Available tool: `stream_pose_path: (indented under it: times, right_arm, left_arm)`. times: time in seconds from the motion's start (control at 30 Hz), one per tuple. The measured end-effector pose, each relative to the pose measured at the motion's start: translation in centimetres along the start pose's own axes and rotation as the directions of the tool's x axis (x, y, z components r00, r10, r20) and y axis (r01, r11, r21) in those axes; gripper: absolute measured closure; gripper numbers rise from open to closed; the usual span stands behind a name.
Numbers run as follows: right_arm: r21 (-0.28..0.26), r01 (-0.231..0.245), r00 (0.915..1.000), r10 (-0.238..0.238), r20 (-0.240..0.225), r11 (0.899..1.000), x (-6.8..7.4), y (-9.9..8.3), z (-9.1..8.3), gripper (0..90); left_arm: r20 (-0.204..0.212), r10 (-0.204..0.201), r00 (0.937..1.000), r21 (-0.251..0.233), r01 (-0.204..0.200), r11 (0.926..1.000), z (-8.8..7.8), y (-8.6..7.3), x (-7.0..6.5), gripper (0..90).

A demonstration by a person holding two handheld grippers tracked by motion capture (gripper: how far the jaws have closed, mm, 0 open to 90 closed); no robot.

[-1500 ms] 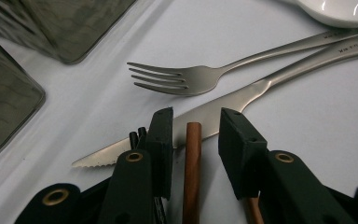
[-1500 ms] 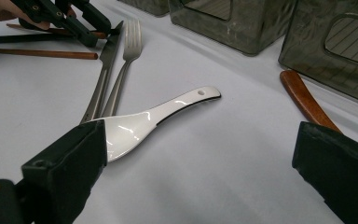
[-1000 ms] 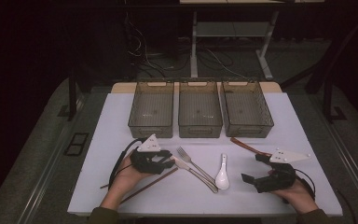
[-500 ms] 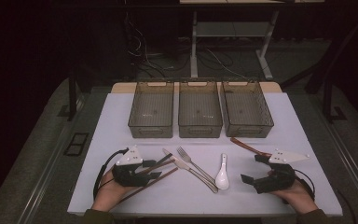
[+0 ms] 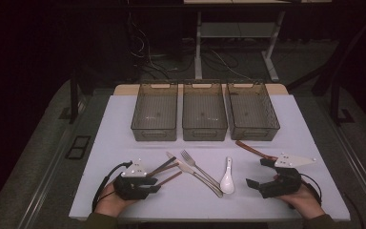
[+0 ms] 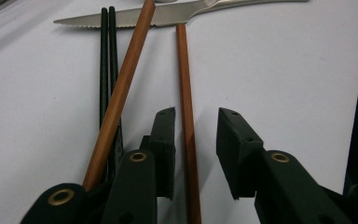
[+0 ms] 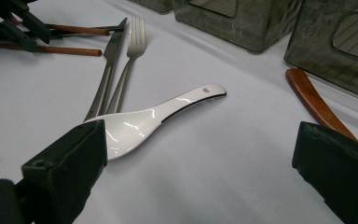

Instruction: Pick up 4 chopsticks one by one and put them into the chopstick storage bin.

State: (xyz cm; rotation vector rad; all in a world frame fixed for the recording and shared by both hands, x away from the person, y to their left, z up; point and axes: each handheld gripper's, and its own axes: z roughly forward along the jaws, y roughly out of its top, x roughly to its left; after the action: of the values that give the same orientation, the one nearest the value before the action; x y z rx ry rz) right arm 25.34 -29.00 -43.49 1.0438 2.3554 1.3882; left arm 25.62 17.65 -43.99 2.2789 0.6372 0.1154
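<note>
As jaws close, brown chopstick (image 6: 186,116) between, untouched

Three smoky clear plastic bins (image 5: 205,112) wall off the white table's (image 5: 310,143) far edge; cutlery clutters the middle; its right near corner lies free.

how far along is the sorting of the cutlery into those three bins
Nothing is sorted yet: all three bins are empty. In hand: the left hand-held gripper has been closing around one brown chopstick, pads not yet pressing it. Left on the table: black chopsticks, knife, fork, white spoon, wooden utensil.
</note>
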Motion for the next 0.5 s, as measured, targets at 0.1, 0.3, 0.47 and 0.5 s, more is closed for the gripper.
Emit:
stream_pose_path:
  times: [0.1,0.3,0.47,0.5]
  right_arm:
    - [0.000,0.002,1.0000,-0.002,0.000,1.000,0.05,-0.02,0.00,3.0]
    - [0.004,0.005,1.0000,-0.005,-0.001,1.000,0.10,-0.05,-0.01,3.0]
    - [0.003,0.005,1.0000,-0.005,0.000,1.000,0.08,-0.06,-0.03,3.0]
    - [0.004,0.005,1.0000,-0.005,0.000,1.000,0.09,-0.06,-0.03,3.0]
  left_arm:
    - [-0.010,-0.006,0.9999,0.019,0.006,0.9998,0.07,-0.11,0.09,70.9]
    - [-0.008,-0.008,0.9999,0.027,0.008,0.9996,0.15,-0.24,0.19,75.9]
    - [-0.018,0.028,0.9995,0.037,-0.027,0.9989,0.15,-0.25,0.16,79.3]
    - [-0.023,0.029,0.9993,0.032,-0.028,0.9991,0.24,-0.23,0.07,80.4]
